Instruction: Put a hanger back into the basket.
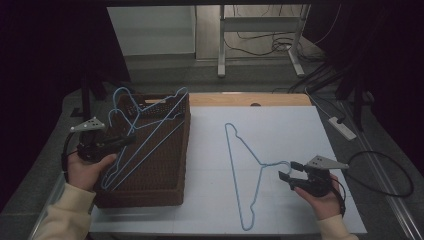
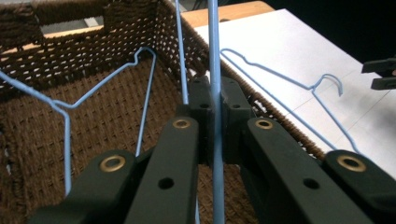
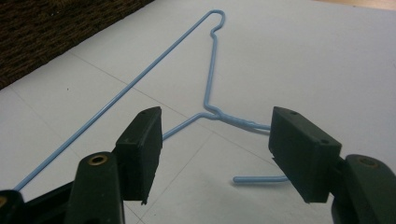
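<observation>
- My left gripper (image 2: 212, 109) is clamped on a blue wire hanger (image 2: 214, 51) over the brown woven basket (image 2: 56, 60).
- My right gripper (image 3: 217, 154) is spread wide; the second hanger (image 3: 212, 70) lies flat on the white board (image 3: 303, 56) just ahead, its hook between the jaws.

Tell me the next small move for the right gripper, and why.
Probably ease the right gripper forward and shut it on the hook of the hanger lying flat on the table. Its jaws stand open on either side of the hook, while the left gripper is already clamped on another hanger over the basket.
</observation>
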Motion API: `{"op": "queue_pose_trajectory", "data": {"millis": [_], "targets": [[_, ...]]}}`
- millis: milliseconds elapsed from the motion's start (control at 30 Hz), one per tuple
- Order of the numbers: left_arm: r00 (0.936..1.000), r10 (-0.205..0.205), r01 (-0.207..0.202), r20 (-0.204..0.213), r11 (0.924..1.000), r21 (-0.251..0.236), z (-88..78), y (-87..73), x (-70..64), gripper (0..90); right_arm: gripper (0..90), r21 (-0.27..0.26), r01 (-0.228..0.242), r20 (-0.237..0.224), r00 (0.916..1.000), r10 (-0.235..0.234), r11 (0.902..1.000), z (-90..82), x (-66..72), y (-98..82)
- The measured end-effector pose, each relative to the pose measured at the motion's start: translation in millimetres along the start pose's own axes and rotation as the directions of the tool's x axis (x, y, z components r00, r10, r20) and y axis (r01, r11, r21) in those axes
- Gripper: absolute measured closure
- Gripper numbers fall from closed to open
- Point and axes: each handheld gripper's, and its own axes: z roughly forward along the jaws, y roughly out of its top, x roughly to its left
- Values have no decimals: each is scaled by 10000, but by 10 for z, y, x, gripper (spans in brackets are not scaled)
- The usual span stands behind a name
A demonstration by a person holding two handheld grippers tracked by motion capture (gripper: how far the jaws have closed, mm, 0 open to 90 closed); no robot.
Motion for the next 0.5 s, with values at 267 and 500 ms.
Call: {"op": "queue_pose_trajectory", "data": {"millis": [267,500], "targets": [[9998,6,5,-200,9985,555,111,-30,110,856,358,46,8,-12,10000,-8,10000,-1,-9,-3],[9997,-73,100,-241,9934,1140,233,-69,194,857,358,35,-1,-14,10000,1,10000,-2,-10,-3]]}}
